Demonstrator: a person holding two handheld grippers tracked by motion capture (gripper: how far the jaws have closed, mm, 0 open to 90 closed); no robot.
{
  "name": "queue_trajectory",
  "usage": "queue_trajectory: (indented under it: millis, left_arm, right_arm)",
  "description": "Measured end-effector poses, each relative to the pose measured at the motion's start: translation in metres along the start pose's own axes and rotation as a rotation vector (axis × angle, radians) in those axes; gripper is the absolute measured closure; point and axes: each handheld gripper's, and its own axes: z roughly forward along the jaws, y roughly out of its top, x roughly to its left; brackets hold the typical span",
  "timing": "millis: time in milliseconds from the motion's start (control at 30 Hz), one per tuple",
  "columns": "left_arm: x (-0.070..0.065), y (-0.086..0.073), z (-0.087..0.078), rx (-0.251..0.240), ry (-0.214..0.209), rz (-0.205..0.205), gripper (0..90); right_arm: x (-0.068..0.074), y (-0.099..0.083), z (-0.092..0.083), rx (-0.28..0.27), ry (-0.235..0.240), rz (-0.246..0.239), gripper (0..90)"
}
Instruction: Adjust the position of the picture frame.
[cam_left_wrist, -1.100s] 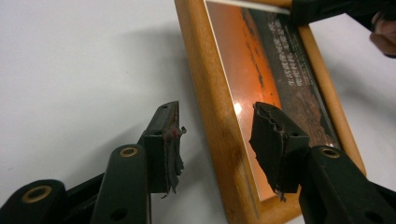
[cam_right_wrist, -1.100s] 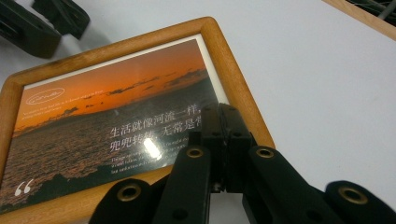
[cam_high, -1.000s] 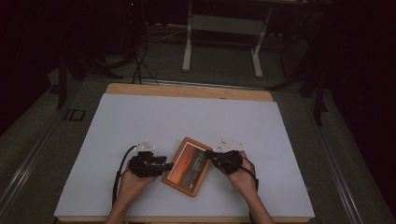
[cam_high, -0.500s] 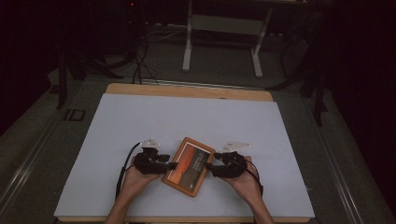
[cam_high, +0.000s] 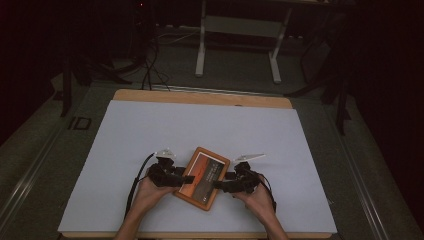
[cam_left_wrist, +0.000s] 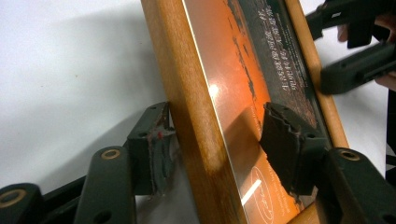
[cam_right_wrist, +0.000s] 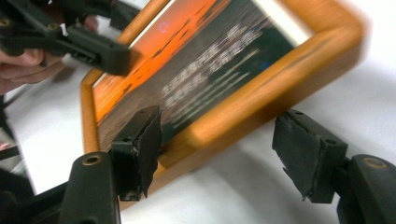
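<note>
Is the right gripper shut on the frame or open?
Open. The right gripper has just been opening; its pads straddle the frame's edge with gaps on both sides.

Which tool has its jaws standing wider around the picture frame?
The right tool: just opened, one pad hangs clear of the picture frame. The left tool, also opening, has both pads close to it.

The picture frame (cam_high: 202, 178) is lying on the tabletop (cam_high: 200, 130) toward six o'clock, near your edge. Your left claw (cam_high: 187, 179) is sitting at the frame's nine o'clock, straddling its side rail. Your right claw (cam_high: 220, 186) is sitting at the frame's three o'clock, its jaws standing either side of that edge without pressing it.
</note>
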Motion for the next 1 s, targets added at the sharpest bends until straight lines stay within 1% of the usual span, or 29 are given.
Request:
queue_trajectory:
  millis: [100, 167, 200, 233, 267, 333, 367, 467, 533, 600, 667, 733, 767, 833, 867, 900, 933, 1000]
  left_arm:
    - [0.001, 0.000, 0.000, 0.004, -0.007, -0.011, 43.3]
    - [0.002, 0.000, 0.000, 0.005, -0.011, -0.021, 43.3]
    - [0.002, 0.000, 0.000, 0.008, -0.010, -0.026, 43.5]
    - [0.002, 0.000, -0.001, 0.009, -0.007, -0.031, 43.9]
    - [0.001, 0.001, -0.002, 0.004, -0.003, -0.032, 45.7]
    - [0.000, 0.001, -0.008, -0.017, 0.027, -0.013, 55.1]
    - [-0.001, 0.001, -0.009, -0.019, 0.034, -0.008, 59.6]
    - [0.000, 0.001, -0.011, -0.020, 0.038, -0.015, 62.3]
    - [0.002, 0.000, -0.011, -0.020, 0.030, -0.028, 62.6]
    - [0.003, 0.000, -0.010, -0.020, 0.027, -0.028, 61.2]
    - [0.003, 0.000, -0.007, -0.013, 0.017, -0.034, 52.8]
    - [0.006, 0.000, -0.004, -0.012, 0.001, -0.051, 47.7]
    - [0.007, -0.001, -0.002, -0.006, -0.016, -0.068, 45.7]
    - [0.012, -0.002, 0.001, 0.007, -0.075, -0.103, 44.6]
    - [0.013, -0.002, 0.004, 0.017, -0.097, -0.118, 43.5]
    - [0.013, -0.002, 0.006, 0.019, -0.107, -0.129, 42.4]
    - [0.013, -0.002, 0.006, 0.021, -0.103, -0.137, 41.9]
    - [0.011, -0.001, 0.004, 0.026, -0.089, -0.137, 42.2]
  right_arm:
    - [0.001, -0.001, 0.006, 0.022, 0.029, 0.017, 35.5]
    - [-0.003, -0.002, 0.006, 0.020, 0.065, 0.060, 40.2]
    - [-0.005, -0.002, 0.005, 0.017, 0.076, 0.078, 42.1]
    - [-0.008, -0.003, 0.005, 0.005, 0.092, 0.104, 43.7]
    - [-0.010, -0.003, 0.005, 0.001, 0.103, 0.121, 44.5]
    - [-0.011, -0.003, 0.005, 0.000, 0.102, 0.132, 45.1]
    - [-0.011, -0.002, 0.005, 0.002, 0.104, 0.136, 45.6]
    - [-0.014, -0.001, 0.005, -0.005, 0.116, 0.161, 47.6]
    - [-0.016, 0.000, 0.006, -0.013, 0.129, 0.184, 48.8]
    - [-0.017, 0.001, 0.006, -0.016, 0.132, 0.188, 49.4]
    - [-0.016, 0.002, 0.005, -0.018, 0.111, 0.180, 49.8]
    - [-0.015, 0.003, 0.006, -0.018, 0.105, 0.176, 49.9]
    - [-0.015, 0.003, 0.006, -0.019, 0.103, 0.176, 49.9]
    - [-0.015, 0.003, 0.006, -0.019, 0.104, 0.175, 49.9]
    - [-0.015, 0.003, 0.006, -0.019, 0.103, 0.175, 49.9]
    - [-0.015, 0.003, 0.006, -0.019, 0.103, 0.175, 49.9]
    - [-0.015, 0.003, 0.006, -0.018, 0.103, 0.174, 49.9]
    - [-0.015, 0.004, 0.006, -0.018, 0.103, 0.173, 50.1]
